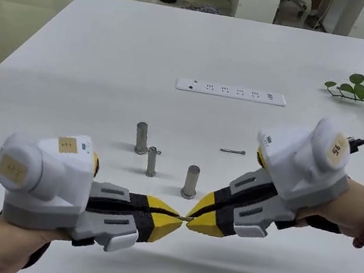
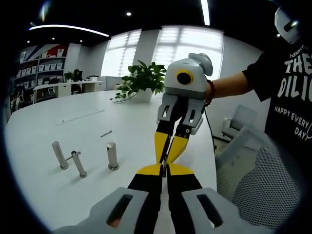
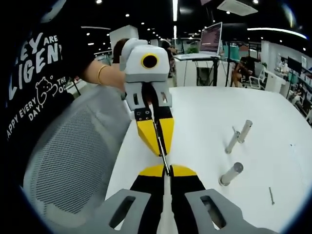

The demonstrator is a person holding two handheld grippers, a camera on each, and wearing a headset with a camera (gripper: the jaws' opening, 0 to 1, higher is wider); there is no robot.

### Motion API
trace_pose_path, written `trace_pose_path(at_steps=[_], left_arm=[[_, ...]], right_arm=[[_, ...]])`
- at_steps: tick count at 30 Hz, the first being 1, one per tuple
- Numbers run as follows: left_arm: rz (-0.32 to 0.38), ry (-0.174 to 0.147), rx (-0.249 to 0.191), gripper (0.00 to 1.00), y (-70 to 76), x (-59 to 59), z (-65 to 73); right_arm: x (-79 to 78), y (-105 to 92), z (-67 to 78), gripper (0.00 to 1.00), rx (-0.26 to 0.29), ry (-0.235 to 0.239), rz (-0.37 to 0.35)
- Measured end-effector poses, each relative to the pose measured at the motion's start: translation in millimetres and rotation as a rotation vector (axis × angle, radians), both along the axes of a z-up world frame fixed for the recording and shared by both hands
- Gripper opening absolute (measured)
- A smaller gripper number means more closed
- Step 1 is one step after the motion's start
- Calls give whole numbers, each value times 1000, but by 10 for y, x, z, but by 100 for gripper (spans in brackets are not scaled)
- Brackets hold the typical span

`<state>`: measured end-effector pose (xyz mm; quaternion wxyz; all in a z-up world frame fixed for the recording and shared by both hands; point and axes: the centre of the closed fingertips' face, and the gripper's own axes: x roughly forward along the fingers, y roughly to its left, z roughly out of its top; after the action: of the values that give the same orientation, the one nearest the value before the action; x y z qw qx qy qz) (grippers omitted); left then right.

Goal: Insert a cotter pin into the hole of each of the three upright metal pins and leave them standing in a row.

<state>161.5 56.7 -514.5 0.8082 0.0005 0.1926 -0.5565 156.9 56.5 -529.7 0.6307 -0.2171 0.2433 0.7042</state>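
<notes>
left gripper (image 1: 175, 223): clenched on 1 end of the held cotter pin (image 3: 163, 155), jaws closed right down on it

right gripper (image 1: 196, 220): also clamped on that pin from the other end, so the 2 yellow tips are brought nose to nose

why tip to tip: looks like a re-grip or handover, so the thin pin can be turned to line up with a hole before it's pushed in

where it's held: lifted off the table (image 1: 110, 63), just in front of the near pin (image 1: 191, 181), probably kept close so the reach is short

middle pin (image 1: 151, 163): already done by the look of it, a fitted cotter pin (image 1: 157, 151) is seen sticking out near its top

far pin (image 1: 142, 137): upright, hole apparently not filled yet

loose cotter pin (image 1: 233, 151): left lying flat off to the right, well apart, likely saved for the last hole

row: all 3 are stood upright in a slanted line

progress guess: 1 of 3 done
</notes>
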Motion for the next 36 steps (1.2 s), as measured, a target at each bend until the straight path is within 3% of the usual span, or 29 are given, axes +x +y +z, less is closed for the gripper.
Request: trace_pose_path(at_steps=[6,17,27,36], left_arm=[[4,-20,30,1,9,18,-32],[52,-21,52,4,10,106,-65],[135,-31,-12,7,36,247,24],[220,-72,1,17,94,401,38]], right_arm=[[-2,-15,-25,0,-20,-32,28],[62,-65,-55,0,-49,-60,14],[226,-200,-78,0,-75,-86,-55],[443,-338,-94,0,-102,-119,-124]])
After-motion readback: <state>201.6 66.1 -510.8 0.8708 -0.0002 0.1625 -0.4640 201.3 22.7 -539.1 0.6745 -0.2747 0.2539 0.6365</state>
